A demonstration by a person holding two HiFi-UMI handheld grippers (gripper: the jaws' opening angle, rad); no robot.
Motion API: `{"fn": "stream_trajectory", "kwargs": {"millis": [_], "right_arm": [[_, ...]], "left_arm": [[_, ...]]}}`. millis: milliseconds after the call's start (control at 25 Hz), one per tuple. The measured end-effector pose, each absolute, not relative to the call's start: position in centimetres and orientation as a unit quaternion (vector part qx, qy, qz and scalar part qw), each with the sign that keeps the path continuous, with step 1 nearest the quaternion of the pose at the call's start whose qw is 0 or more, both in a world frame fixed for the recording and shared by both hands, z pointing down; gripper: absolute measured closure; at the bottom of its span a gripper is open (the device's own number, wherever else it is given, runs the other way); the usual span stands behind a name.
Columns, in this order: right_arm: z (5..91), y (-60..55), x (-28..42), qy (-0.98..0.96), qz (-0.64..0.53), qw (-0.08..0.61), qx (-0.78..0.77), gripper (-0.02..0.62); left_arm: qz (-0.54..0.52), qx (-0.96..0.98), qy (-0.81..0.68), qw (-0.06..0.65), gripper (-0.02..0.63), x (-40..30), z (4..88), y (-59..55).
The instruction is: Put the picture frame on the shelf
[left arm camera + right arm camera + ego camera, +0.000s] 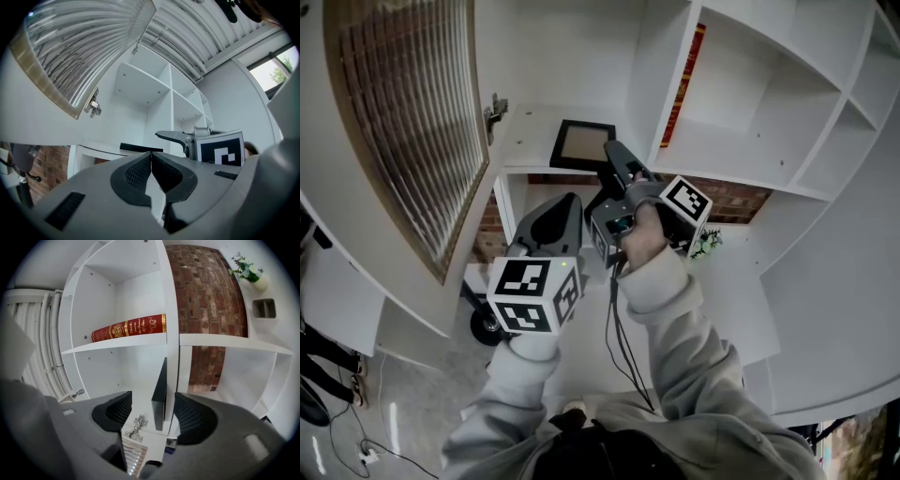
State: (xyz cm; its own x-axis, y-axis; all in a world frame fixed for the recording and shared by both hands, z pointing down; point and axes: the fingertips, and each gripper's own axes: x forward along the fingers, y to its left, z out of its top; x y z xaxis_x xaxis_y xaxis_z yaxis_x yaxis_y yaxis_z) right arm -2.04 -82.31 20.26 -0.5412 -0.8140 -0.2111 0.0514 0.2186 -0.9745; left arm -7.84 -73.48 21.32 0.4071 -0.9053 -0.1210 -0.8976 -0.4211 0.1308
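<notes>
Right gripper (152, 416) released, pads clear either side of the frame (161, 390), which lies flat on the shelf (525, 141). I should back straight out, level, without nudging its edge.

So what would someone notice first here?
Probably the black picture frame lying flat on the white shelf, with the right gripper and its fingers open on either side of it. Then the red book in a cubby up and right of it, and the big slatted door at the left.
</notes>
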Motion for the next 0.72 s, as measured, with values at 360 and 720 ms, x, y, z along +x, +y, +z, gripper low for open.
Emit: {"fn": "stream_trajectory", "kwargs": {"millis": [360,720], "right_arm": [[22.7,-78.4,-0.4,0.712,-0.526,0.363,-0.292,0.291],[25.7,-71.8,1.6,0.761,-0.463,0.324,-0.318,0.293]], "left_arm": [[-0.092,0.835,-0.54,0.053,0.601,-7.7,24.0,-71.8],[-0.08,0.837,-0.537,0.07,0.601,-6.3,27.0,-66.9]]}}
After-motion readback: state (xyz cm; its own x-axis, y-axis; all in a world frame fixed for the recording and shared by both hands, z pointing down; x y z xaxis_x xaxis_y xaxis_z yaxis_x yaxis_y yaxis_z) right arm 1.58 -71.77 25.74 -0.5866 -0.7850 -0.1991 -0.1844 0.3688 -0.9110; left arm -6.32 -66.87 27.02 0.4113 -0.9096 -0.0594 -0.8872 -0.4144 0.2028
